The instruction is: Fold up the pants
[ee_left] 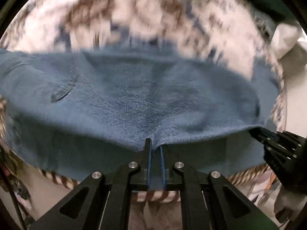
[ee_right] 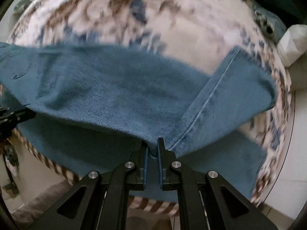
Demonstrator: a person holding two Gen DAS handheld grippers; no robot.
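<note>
Both claws (ee_left: 155,145) (ee_right: 152,145) pinch jeans (ee_left: 134,95) over a blurred, seemingly floral cover (ee_left: 153,19).

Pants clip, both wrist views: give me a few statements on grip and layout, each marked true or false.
1. The left gripper is shut on the pants. True.
2. The right gripper hangs open, clear of the fabric. False: it pinches the denim edge.
3. The pants are red corduroy. False: blue denim.
4. The pants lie over a patterned cover. True.
5. A stitched seam shows in the right wrist view. True.
</note>
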